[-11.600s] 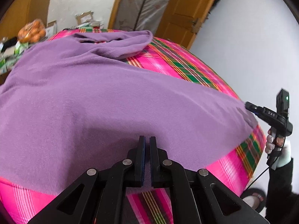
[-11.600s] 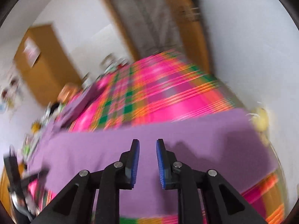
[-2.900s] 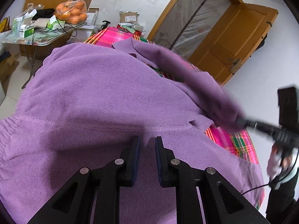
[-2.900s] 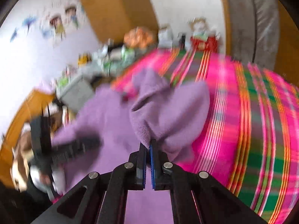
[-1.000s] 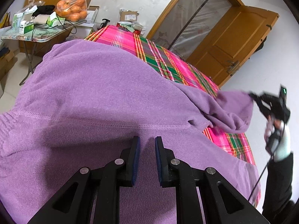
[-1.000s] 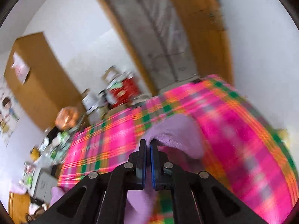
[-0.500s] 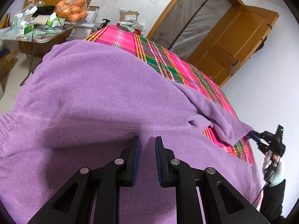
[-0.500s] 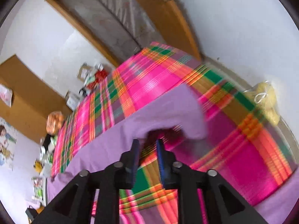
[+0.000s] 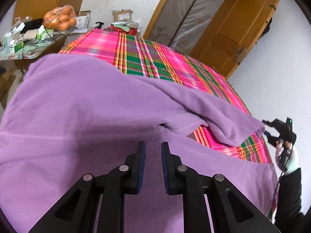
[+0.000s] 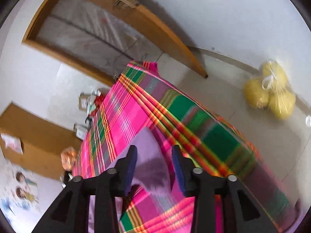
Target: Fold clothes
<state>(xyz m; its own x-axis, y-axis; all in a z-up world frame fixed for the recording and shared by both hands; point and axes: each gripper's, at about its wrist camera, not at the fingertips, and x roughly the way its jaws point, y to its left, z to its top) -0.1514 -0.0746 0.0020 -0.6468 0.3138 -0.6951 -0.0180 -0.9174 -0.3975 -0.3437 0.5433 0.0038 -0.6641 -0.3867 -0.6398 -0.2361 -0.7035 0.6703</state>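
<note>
A purple fleece garment (image 9: 81, 106) lies spread over the pink plaid bed cover (image 9: 147, 58). My left gripper (image 9: 152, 149) hovers over its body near the armpit seam, open by a narrow gap, with nothing between the pads. One sleeve (image 9: 223, 116) stretches out to the right across the cover. At the sleeve's end is my right gripper (image 9: 264, 129), held by a gloved hand (image 9: 287, 155). In the right wrist view the right gripper (image 10: 154, 155) has its jaws opening. The sleeve's cuff (image 10: 149, 167) lies loose between and below them, and the pads do not touch it.
A side table (image 9: 29, 48) at the far left carries a bag of oranges (image 9: 59, 18) and boxes. A wooden door (image 9: 233, 29) stands behind the bed. On the floor by the wall lies a bag of yellow fruit (image 10: 272, 91). The bed's edge runs just right of the sleeve.
My right gripper carried the sleeve down and out to the right, laid it on the cover and opened off it. The left gripper shifted a little over the garment, its gap unchanged.
</note>
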